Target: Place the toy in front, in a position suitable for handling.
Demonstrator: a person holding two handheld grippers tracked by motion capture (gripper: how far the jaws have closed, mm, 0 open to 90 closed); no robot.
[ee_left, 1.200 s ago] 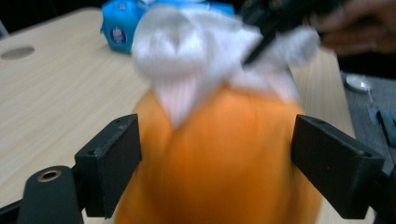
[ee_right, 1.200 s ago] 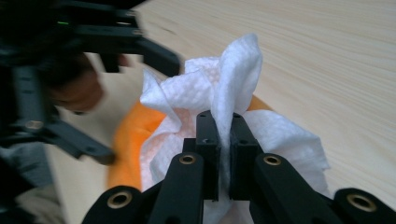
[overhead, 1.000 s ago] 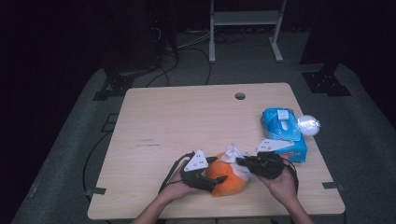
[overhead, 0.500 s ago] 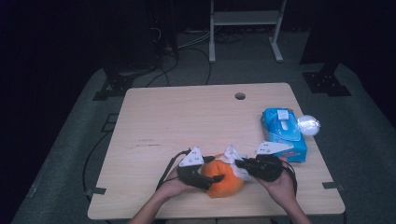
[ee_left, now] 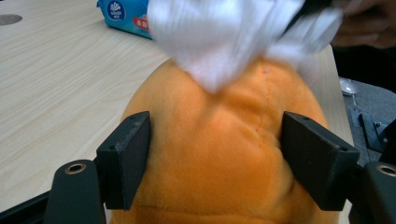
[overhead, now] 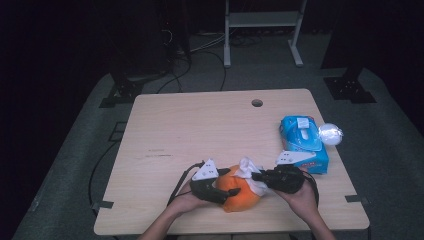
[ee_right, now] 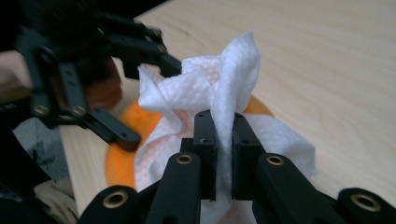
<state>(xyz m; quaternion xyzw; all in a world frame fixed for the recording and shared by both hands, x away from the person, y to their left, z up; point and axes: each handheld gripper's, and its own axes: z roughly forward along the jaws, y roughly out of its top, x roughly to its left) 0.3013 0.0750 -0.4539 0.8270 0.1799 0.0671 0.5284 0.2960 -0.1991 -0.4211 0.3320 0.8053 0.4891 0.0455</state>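
Your white tissue (ee_left: 219,42) blurs near the lens, hides the orange plush toy's (ee_left: 215,158) top, and the frame's bottom edge crops the toy's underside.

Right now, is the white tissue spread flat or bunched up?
Bunched. The white tissue is crumpled, one fold standing up pinched in the right tongs, the rest draped on the orange plush toy.

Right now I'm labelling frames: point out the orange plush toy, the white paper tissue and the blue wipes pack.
orange plush toy (ee_left: 219,154), left gripper view, seamed middle.
white paper tissue (ee_right: 238,65), right gripper view, upper fold.
blue wipes pack (overhead: 302,142), high view, top face.
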